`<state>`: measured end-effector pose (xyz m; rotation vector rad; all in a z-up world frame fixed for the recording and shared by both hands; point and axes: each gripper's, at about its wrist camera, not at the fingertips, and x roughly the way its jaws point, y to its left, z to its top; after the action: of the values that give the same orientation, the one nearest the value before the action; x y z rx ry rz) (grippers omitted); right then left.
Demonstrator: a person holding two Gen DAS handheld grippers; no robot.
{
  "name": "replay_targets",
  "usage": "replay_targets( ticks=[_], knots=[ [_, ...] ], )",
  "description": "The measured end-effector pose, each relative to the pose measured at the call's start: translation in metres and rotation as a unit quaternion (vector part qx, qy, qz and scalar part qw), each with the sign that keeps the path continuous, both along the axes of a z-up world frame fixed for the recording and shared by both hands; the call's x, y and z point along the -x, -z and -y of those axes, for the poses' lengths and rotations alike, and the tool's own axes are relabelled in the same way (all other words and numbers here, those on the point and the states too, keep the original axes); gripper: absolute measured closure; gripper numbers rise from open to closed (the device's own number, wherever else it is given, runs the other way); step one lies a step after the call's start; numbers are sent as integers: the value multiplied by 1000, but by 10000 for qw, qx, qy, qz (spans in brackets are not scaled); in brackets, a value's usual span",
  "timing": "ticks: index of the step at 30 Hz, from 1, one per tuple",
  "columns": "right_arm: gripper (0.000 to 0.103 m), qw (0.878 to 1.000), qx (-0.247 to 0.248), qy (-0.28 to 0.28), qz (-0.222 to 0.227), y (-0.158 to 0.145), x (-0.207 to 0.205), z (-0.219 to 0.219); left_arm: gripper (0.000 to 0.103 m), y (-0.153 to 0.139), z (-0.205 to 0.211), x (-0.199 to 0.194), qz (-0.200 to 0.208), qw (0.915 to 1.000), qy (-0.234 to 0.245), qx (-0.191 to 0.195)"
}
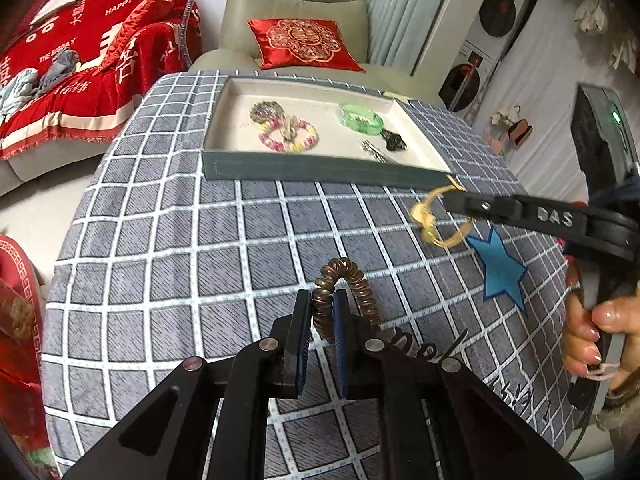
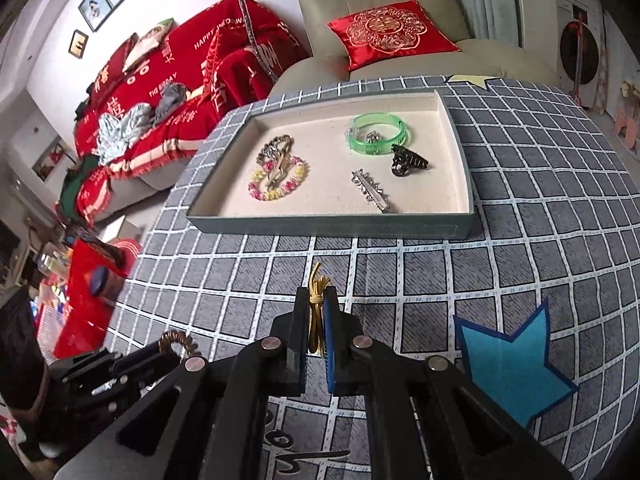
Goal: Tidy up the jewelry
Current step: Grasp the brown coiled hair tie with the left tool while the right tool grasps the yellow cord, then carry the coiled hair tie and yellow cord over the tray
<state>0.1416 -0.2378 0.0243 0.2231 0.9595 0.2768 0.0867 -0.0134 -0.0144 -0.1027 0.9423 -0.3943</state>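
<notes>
Left gripper [image 1: 323,314] jaws apparently pinch coil bracelet [image 1: 352,292].

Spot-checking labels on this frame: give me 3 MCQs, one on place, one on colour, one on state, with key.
1. Where does the green bangle lie?
A. inside the tray
B. on the checked cloth
C. on the armchair

2. What colour is the star patch on the tablecloth?
A. red
B. blue
C. white

3. What is the left tool doing?
A. open, holding nothing
B. shut on the coil hair tie
C. resting inside the tray

Key: 1 A, the bangle sits on the tray's cream floor beside the black hair claw. 2 B, the patch is plainly blue in both views. 3 B, its pads pinch one side of the brown coil; the right tool likewise pinches the yellow cord loop.
</notes>
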Motion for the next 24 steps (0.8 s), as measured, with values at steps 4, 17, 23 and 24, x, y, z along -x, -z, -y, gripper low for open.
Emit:
replay_targets(
  ticks=[4, 17, 23, 24],
  knots=[
    [96, 10000, -18, 27, 92, -12, 2, 4, 76, -10, -7, -8, 108, 9999, -38, 7],
    [96, 9994, -140, 159, 272, -49, -25, 19, 76, -54, -19, -56, 597, 9982, 12, -6],
    [96, 9995, -127, 97, 271, -56, -51, 13, 76, -68, -11, -88, 700, 9975, 89, 56],
    [96, 9995, -121, 84, 269, -57, -56, 11, 76, -69, -9, -94, 726, 9973, 111, 39]
  ],
)
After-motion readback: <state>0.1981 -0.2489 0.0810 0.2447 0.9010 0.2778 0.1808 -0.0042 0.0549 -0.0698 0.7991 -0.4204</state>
